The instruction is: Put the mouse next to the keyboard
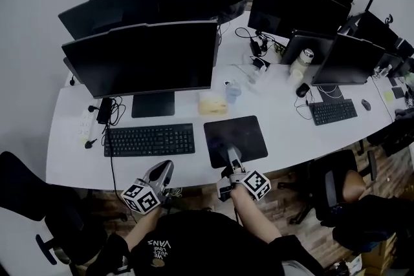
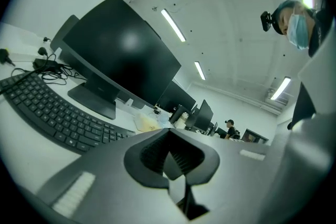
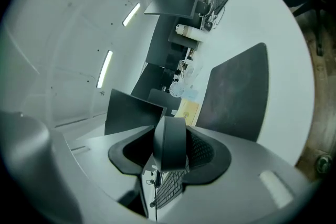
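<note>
My right gripper (image 1: 231,156) hovers over the front edge of the black mouse pad (image 1: 237,138), shut on a dark mouse (image 3: 170,142) that stands on edge between its pads. In the head view the mouse is hidden by the jaws. The black keyboard (image 1: 150,139) lies left of the pad, in front of the near monitor (image 1: 143,59). My left gripper (image 1: 165,170) sits at the table's front edge, just below the keyboard's right end, shut with nothing in it. In the left gripper view the keyboard (image 2: 50,114) runs off to the left.
A yellowish packet (image 1: 212,105) and a small clear cup (image 1: 233,91) stand behind the mouse pad. Cables and a power strip (image 1: 87,125) lie left of the keyboard. Further monitors, a second keyboard (image 1: 333,112) and a second mouse (image 1: 366,105) fill the right of the desk (image 1: 284,132).
</note>
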### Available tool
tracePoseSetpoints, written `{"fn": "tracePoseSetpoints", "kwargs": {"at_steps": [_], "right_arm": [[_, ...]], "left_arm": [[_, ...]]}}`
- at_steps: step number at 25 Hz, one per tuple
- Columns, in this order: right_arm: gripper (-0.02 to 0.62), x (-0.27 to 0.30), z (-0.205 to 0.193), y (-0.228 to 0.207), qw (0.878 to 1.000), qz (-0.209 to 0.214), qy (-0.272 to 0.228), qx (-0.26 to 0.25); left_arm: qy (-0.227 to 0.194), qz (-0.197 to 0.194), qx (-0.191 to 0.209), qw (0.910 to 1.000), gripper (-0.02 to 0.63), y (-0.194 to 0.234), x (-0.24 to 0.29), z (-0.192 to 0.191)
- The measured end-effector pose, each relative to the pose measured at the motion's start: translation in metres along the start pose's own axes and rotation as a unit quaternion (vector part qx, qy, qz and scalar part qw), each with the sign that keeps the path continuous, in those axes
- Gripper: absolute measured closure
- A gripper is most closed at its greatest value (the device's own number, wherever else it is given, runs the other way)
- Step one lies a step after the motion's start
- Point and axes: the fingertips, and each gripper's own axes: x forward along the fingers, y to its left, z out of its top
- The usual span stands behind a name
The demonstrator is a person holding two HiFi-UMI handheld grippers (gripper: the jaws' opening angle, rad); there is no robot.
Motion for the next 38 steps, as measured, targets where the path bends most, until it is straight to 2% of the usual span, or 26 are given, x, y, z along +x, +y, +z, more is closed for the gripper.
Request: {"fn": "tracePoseSetpoints", "kwargs": {"at_steps": [6,18,34,38], "right_arm": [[0.419,0.039,0.008,-0.019,0.999,-0.028,-0.024,0.0],[0.419,0.091,-0.006,-0.041,0.997,-0.074,-0.024,-0.002],[0.419,0.104,-0.02,-0.068,0.988,-0.151,-0.007,-0.021],[0.394,0.102,-0.024,-0.07,0.985,-0.167,0.001,-0.035]], "left_arm": [[0.028,-0.026,0.002,0.9993,0.604,0.019,0.036,0.013],[0.071,-0.056,-0.005,0.9958,0.604,0.049,0.072,0.022],[0.104,-0.076,-0.028,0.9913,0.604,0.062,0.088,0.009],[0.104,-0.075,-0.032,0.9913,0.604,0.066,0.086,0.009]]}}
